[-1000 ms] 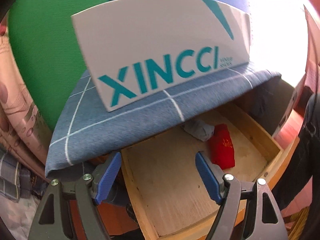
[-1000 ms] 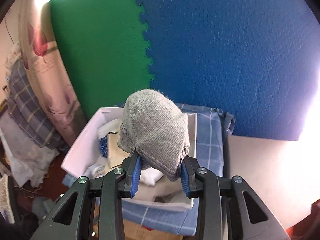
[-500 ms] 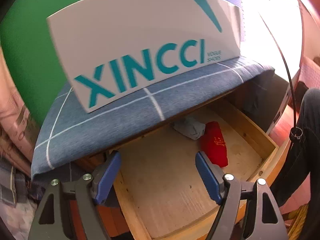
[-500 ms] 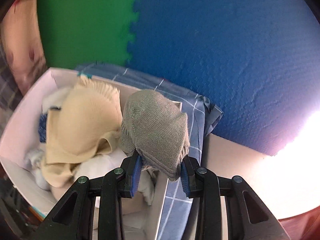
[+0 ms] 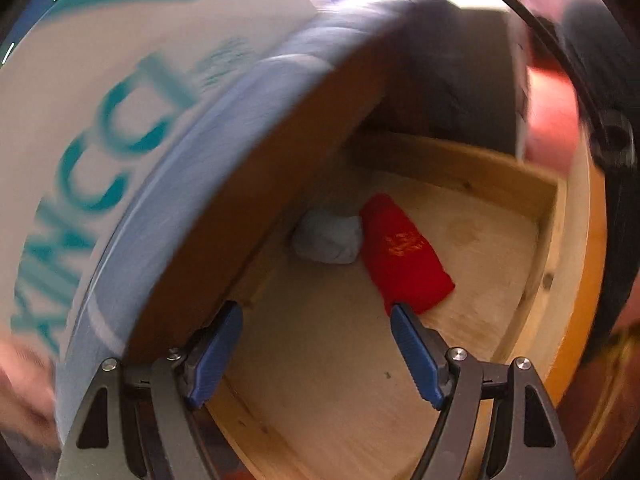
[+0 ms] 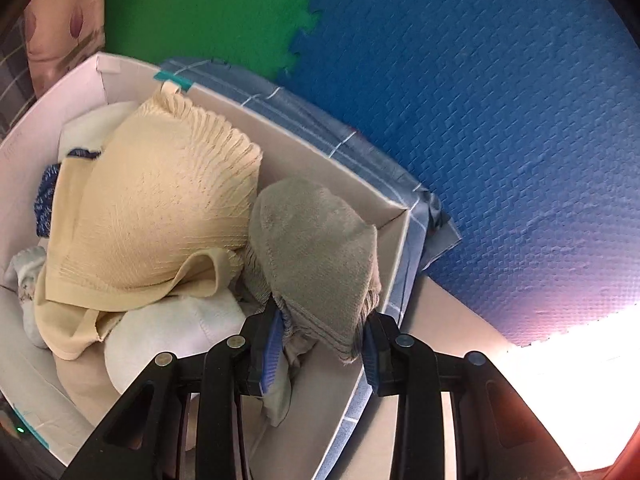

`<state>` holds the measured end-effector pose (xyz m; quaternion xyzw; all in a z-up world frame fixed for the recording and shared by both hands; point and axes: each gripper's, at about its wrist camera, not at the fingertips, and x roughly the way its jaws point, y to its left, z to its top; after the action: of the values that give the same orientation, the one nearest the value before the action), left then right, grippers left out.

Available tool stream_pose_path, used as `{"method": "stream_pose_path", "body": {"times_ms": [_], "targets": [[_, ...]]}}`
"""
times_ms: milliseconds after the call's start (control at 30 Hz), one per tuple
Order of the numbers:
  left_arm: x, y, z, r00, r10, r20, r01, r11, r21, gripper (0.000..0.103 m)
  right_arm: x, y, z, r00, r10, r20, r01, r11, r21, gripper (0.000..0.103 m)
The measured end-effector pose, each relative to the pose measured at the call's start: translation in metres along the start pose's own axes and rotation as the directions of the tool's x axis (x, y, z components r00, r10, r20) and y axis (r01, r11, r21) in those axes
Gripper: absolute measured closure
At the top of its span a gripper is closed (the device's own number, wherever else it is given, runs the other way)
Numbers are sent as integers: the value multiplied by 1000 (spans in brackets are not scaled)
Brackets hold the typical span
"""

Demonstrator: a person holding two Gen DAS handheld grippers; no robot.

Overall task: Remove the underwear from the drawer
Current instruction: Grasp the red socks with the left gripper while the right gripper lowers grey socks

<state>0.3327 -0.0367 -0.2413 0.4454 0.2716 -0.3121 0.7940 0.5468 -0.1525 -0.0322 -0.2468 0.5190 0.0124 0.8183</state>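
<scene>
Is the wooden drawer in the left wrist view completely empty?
No: a red folded garment and a pale blue-grey bundle lie side by side on the floor of the drawer.

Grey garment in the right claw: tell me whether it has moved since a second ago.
Yes. The grey garment, clamped in the right claw, has come down from above the white box into its corner beside the beige bra.

Black left gripper (image 5: 314, 354) and right gripper (image 6: 320, 346), blue ribbed jaws, silver screws.
</scene>
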Motion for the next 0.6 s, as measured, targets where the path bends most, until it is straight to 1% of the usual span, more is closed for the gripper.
{"method": "stream_pose_path", "body": {"times_ms": [67, 100, 133, 167, 200, 267, 300, 367, 433, 500, 567, 600], "targets": [[7, -18, 6, 999, 33, 8, -33, 990, 139, 25, 0, 5, 0, 1000, -12, 3, 12, 999, -31, 70], [10, -24, 10, 999, 39, 12, -40, 983, 179, 25, 1, 6, 1, 1000, -12, 4, 12, 999, -38, 69], [16, -27, 16, 1000, 12, -5, -11, 980, 201, 25, 1, 6, 1, 1000, -4, 5, 4, 999, -41, 69], [21, -26, 20, 999, -14, -31, 20, 980, 199, 25, 0, 7, 1, 1000, 2, 6, -2, 999, -40, 69], [30, -26, 27, 995, -64, -78, 78, 980, 184, 25, 0, 6, 1, 1000, 10, 8, -10, 999, -41, 69], [45, -29, 38, 986, -104, -131, 124, 980, 154, 25, -1, 5, 2, 1000, 17, 13, -16, 999, -44, 69], [54, -31, 42, 977, -128, -169, 152, 979, 136, 25, -1, 5, 2, 1000, 20, 16, -19, 999, -49, 68], [73, -35, 49, 947, -200, -253, 221, 973, 59, 25, 1, 3, 3, 999, 29, 21, -27, 998, -54, 68], [91, -40, 55, 934, -204, -293, 220, 975, 23, 25, 1, 2, 3, 999, 41, 32, -40, 998, -51, 68], [111, -43, 57, 912, -213, -352, 223, 975, -11, 25, 3, -1, 3, 997, 69, 38, -67, 997, -37, 68], [132, -49, 57, 869, -235, -436, 250, 968, -25, 24, 5, -3, 2, 995, 86, 41, -84, 996, -27, 68], [138, -50, 58, 857, -247, -453, 262, 965, -31, 25, 5, -3, 1, 995, 90, 43, -89, 996, -28, 68]]}}
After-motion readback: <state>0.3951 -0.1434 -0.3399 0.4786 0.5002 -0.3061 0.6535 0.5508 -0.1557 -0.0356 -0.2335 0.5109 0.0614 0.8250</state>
